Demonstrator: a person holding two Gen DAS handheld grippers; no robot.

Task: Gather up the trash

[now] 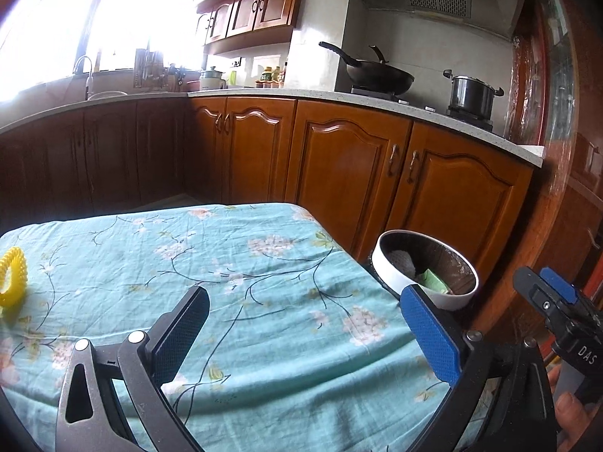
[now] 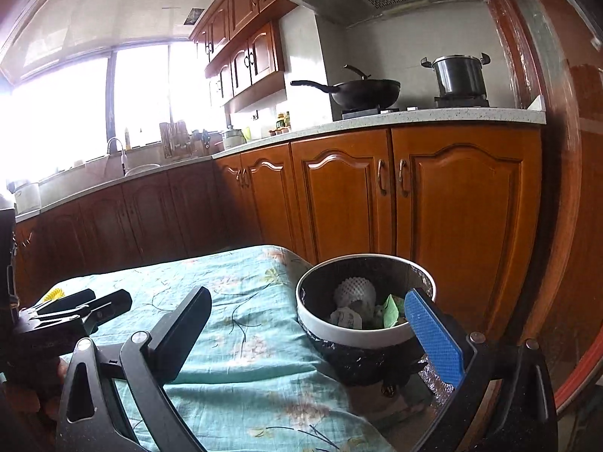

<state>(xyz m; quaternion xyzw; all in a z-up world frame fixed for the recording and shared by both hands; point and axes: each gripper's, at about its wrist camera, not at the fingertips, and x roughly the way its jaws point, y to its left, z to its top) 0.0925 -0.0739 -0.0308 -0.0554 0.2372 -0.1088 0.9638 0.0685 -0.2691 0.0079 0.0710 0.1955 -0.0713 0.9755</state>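
White-rimmed trash bin beside right hand-held gripper, jaws empty

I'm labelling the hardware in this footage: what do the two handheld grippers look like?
Both look alike: a black frame with silver rivets and triangular cut-outs. The left gripper and the right gripper each pair one black pad with one blue textured pad. The right gripper's body, seen from the left wrist view, bears white "DAS" lettering. No cables or sleeves show.
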